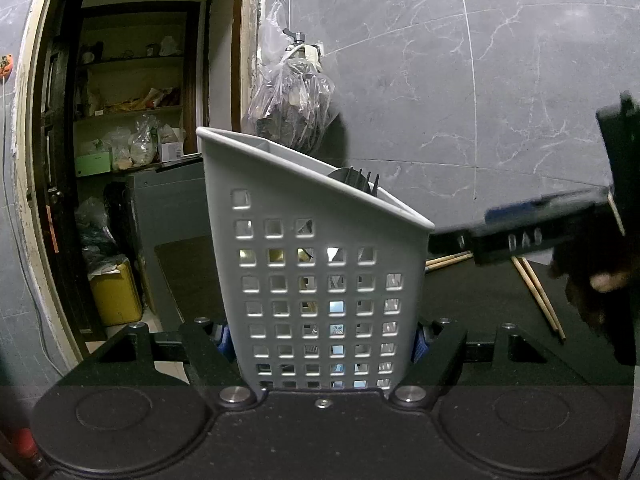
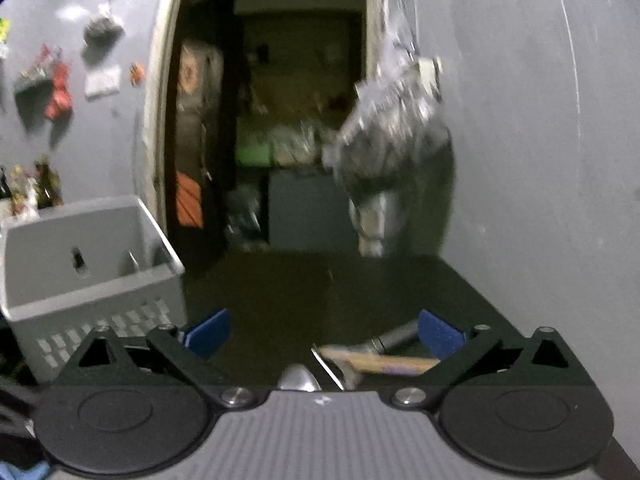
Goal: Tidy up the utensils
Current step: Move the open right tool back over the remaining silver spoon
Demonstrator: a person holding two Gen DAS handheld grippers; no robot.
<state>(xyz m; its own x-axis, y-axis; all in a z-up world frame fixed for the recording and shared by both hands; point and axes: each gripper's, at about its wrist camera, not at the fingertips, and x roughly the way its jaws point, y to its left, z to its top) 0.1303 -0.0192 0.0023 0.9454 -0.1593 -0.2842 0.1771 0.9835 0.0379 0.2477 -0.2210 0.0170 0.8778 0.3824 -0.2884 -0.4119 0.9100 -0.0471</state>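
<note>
A grey perforated utensil holder [image 1: 320, 264] stands upright on the dark table, and my left gripper [image 1: 322, 340] is shut on its lower part, blue pads pressing both sides. Black fork tines [image 1: 360, 180] stick out of its top. In the right wrist view my right gripper [image 2: 324, 334] stands open with nothing between its pads. Just in front of it lie a wooden-handled utensil [image 2: 384, 362], a spoon [image 2: 298, 378] and a dark metal handle [image 2: 394, 338]. The holder [image 2: 80, 272] is at that view's left. A finger [image 1: 520, 236] of the right gripper reaches in beside the holder.
Wooden chopsticks [image 1: 540, 292] lie on the table right of the holder. A grey marbled wall [image 1: 480, 80] backs the table, with a plastic bag [image 1: 288, 108] hanging on it. An open doorway [image 1: 132, 120] to a cluttered storeroom is at the left.
</note>
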